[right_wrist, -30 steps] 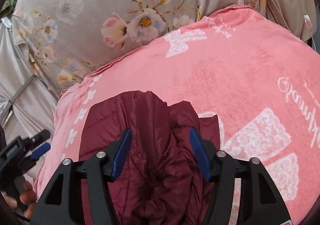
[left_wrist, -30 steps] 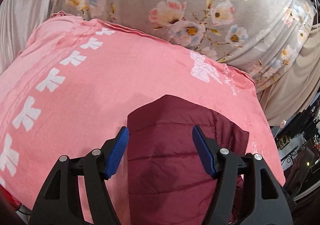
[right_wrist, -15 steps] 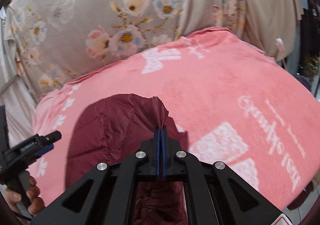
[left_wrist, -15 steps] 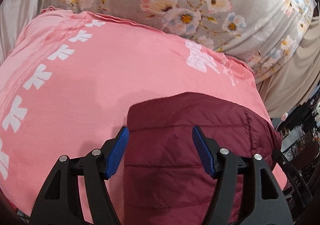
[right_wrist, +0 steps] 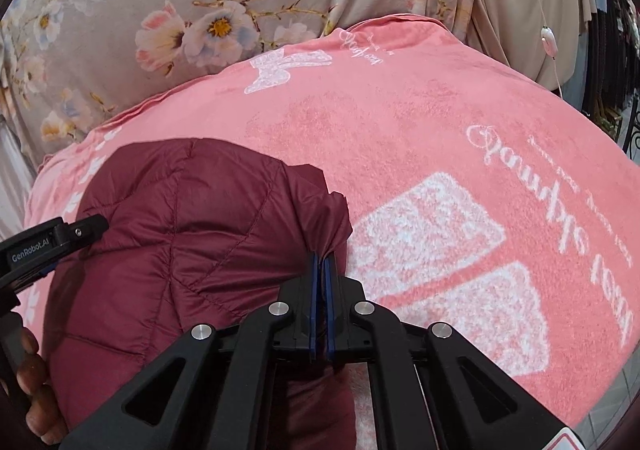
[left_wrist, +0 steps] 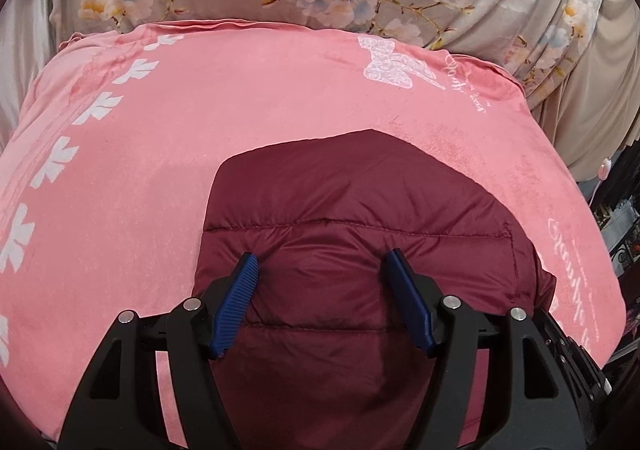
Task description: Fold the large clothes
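Both grippers (left_wrist: 322, 304) (right_wrist: 321, 290) are black, silver-riveted, with ribbed blue pads (left_wrist: 236, 306) — one reads "GenRobot.AI".

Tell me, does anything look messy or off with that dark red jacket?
Mostly tidy. The maroon puffer jacket lies folded on the pink blanket, but its right edge is bunched where the right gripper pinches it. The left gripper hangs open over it.
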The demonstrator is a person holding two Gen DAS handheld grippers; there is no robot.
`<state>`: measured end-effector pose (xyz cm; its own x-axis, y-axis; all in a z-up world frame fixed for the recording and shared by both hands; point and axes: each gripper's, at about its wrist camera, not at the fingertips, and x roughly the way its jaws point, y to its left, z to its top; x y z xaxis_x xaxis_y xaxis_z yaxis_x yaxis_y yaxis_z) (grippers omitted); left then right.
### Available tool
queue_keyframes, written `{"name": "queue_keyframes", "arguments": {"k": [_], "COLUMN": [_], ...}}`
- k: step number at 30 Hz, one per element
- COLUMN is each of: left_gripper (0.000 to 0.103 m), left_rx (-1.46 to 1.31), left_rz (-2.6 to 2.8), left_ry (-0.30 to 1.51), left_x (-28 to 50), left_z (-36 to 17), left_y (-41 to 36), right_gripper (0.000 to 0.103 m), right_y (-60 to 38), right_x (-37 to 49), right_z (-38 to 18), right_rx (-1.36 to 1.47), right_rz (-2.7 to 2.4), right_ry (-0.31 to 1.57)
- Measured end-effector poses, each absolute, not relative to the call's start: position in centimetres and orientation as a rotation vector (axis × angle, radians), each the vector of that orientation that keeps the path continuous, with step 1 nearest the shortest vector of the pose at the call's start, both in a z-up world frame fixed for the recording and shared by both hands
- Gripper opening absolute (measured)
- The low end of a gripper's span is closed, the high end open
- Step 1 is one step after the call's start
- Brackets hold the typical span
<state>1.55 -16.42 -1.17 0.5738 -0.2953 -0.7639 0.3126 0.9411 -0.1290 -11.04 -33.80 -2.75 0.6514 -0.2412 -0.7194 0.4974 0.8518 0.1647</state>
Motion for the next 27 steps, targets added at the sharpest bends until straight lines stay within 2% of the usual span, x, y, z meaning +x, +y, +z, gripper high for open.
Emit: {"name": "queue_keyframes", "arguments": {"k": [27], "left_gripper": [0.076], "left_rx": [0.128], "left_rz": [-0.305], "left_ry": [0.825], "left_x": [2.4], "left_z": [-5.2], "left_y": [-18.8], "right_gripper": [0.007], "right_y": [-32.6], "right_x": [-9.3], "right_z": [-6.0], "right_rx": [0.283], "right_rz": [-0.428], "right_ry": [0.790]}}
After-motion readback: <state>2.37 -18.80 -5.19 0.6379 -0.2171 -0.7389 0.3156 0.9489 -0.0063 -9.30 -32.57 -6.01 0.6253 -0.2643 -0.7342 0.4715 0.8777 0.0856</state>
